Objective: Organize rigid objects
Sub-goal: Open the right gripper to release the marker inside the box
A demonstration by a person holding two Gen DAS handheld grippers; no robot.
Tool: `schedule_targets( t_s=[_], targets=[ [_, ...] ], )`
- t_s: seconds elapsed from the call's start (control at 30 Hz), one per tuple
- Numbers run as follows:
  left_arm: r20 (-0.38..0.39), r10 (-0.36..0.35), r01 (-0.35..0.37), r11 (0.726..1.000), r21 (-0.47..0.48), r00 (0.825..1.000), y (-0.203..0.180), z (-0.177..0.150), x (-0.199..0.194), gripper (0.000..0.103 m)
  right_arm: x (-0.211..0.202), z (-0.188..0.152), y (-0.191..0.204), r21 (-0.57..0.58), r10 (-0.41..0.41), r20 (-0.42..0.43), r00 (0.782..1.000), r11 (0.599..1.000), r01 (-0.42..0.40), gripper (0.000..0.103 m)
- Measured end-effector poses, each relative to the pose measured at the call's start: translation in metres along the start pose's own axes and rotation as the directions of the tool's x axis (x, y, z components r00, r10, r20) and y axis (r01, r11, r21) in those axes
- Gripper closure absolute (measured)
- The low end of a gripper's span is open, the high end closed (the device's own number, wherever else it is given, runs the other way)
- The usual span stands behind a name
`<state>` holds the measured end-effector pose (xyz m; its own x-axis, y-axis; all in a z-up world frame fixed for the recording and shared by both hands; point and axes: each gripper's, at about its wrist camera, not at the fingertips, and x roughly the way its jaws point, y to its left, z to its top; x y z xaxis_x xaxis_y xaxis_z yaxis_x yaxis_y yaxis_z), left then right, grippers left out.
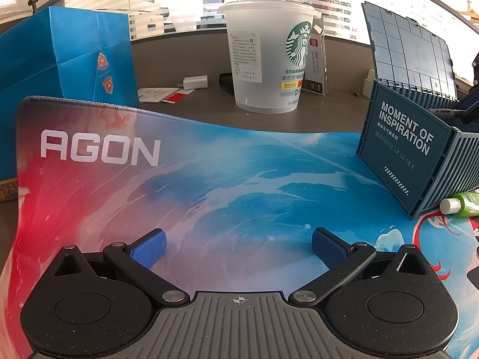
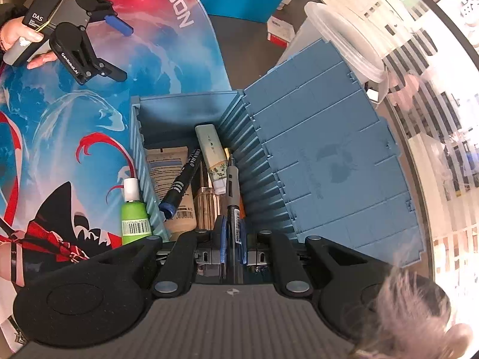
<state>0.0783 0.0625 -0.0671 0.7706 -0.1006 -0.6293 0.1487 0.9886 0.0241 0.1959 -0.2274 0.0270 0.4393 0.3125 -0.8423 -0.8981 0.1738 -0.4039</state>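
A blue container-style storage box (image 2: 179, 104) with its lid (image 2: 329, 164) open stands on the AGON desk mat (image 1: 209, 185); it also shows in the left wrist view (image 1: 401, 155). My right gripper (image 2: 233, 245) is shut on a grey pen (image 2: 232, 197) and holds it over the box. Inside lie a black marker (image 2: 182, 179), a white tube (image 2: 211, 149), a beige packet (image 2: 167, 167) and a clear bottle (image 2: 206, 206). A green bottle (image 2: 133, 215) lies on the mat against the box's left wall; it also shows in the left wrist view (image 1: 462, 203). My left gripper (image 1: 238, 246) is open and empty, low over the mat.
A Starbucks cup (image 1: 269, 56) stands behind the mat. A blue paper bag (image 1: 66, 59) stands at the back left. A white charger (image 1: 194, 83), papers (image 1: 157, 94) and a small grey carton (image 1: 315, 62) lie on the brown desk near the window.
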Motion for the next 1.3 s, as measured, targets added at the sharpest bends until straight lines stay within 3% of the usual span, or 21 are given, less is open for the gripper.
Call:
schedule_targets(
  t_s=[0.63,0.93,1.13,1.3],
  targets=[
    [0.000,-0.001,0.001,1.000,0.000,1.000,0.000,0.000,0.000,0.000,0.039,-0.017,-0.024,0.090,0.065,0.003,0.998,0.994,-0.065,0.093],
    [0.000,0.000,0.000,1.000,0.000,1.000,0.000,0.000,0.000,0.000,0.042,-0.021,-0.028,0.149,0.053,0.033,0.998,0.987,-0.057,0.092],
    [0.000,-0.001,0.001,1.000,0.000,1.000,0.000,0.000,0.000,0.000,0.023,-0.020,-0.027,0.195,0.021,0.119,0.993,0.980,-0.044,0.092],
    [0.000,0.000,0.000,1.000,0.000,1.000,0.000,0.000,0.000,0.000,-0.014,-0.028,-0.013,0.240,-0.030,0.232,0.972,0.970,-0.028,0.091]
  ],
)
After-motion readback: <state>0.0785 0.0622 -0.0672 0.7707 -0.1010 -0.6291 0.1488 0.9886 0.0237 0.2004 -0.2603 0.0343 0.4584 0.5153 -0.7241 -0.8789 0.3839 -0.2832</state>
